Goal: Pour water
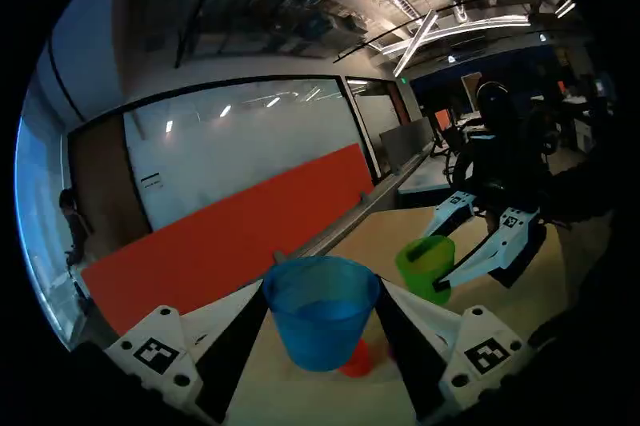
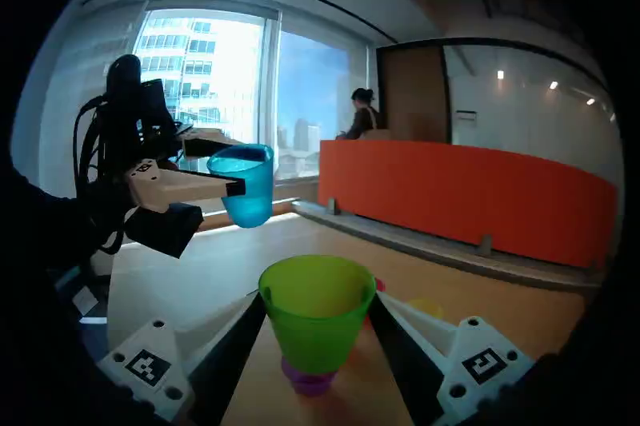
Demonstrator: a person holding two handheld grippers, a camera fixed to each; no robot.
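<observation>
Blue cup (image 1: 322, 310), approx half full of water, clamped upright between fingers of L gripper (image 1: 322, 286); pour not yet begun.

Green cup (image 1: 426, 266) sits ahead & to the right of L gripper, off the table (image 2: 200, 266), pinched by both fingers of R gripper (image 2: 318, 298), mouth up, looks empty. To do it well, I'd say: bring blue rim just over green mouth, tip slowly, hold green level, grip firm. Count: 2 cups (1 blue, 1 green), 2 grippers. Below the fingers, small bits too hidden to ID: 1 red-orange piece (image 1: 356, 360), 1 purple piece (image 2: 308, 382), 1 yellow piece (image 2: 424, 308).
</observation>
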